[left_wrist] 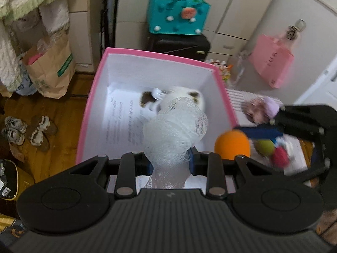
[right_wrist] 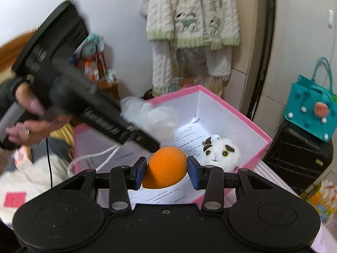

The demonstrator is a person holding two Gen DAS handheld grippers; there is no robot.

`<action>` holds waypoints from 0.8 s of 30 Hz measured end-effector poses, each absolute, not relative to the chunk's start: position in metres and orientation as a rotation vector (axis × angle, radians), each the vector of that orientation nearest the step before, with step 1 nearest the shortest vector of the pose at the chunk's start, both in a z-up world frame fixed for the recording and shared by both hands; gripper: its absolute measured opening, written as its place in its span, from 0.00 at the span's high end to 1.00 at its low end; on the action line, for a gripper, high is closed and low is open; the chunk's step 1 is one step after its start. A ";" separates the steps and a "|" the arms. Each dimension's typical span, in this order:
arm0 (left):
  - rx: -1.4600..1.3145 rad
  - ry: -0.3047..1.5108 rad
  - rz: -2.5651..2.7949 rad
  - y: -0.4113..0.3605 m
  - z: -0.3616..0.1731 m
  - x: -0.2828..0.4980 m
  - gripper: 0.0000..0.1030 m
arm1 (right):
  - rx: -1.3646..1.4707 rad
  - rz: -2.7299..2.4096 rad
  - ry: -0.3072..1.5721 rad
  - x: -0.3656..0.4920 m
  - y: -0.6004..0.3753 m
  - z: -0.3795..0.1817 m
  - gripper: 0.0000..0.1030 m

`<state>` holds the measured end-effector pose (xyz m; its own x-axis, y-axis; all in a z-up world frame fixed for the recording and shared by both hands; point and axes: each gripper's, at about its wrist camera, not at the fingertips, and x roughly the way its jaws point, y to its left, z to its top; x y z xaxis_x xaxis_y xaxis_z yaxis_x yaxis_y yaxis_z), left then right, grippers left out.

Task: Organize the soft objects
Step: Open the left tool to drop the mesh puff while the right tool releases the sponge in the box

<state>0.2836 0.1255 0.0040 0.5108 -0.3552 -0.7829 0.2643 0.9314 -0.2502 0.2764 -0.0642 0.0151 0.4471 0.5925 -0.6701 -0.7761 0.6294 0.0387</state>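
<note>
Left gripper (left_wrist: 170,162): black two-finger tool with blue pads, jaws drawn narrow and clamped on a white mesh bath pouf (left_wrist: 174,132). The pouf is pinched at its gathered neck; its bulk billows away from the pads, long axis running forward along the fingers, out over the open pink cardboard box with white lining (left_wrist: 92,97). In the right wrist view the same pouf (right_wrist: 153,116) shows as a blurred white mass above the box's near-left rim.

Right gripper (right_wrist: 166,169): same make, jaws set partly apart and pressed on either flank of an orange egg-shaped foam ball (right_wrist: 166,166). The ball's long axis tilts, its broader end up and toward the box's interior, its narrower end down and toward the camera. It hangs over the box's near edge. In the left wrist view the ball (left_wrist: 231,145) sits just outside the box's right wall.

Box contents: printed white paper sheets (right_wrist: 189,137) on the floor; a white plush hamster with brown ears (right_wrist: 219,154) lying on them near the box's right corner, face turned toward the right gripper.

Person's hand (right_wrist: 31,122): left of the box, holding the left tool's grip.
</note>
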 end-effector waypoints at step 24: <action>0.098 1.018 -0.325 0.113 -0.032 0.382 0.70 | -0.575 0.914 0.834 0.355 -0.003 -0.030 0.55</action>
<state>0.3824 0.1129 -0.0320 0.4819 -0.2210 -0.8479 0.3114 0.9477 -0.0700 0.3547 -0.0026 -0.0296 0.3459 0.4505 -0.8230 -0.8606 0.5019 -0.0869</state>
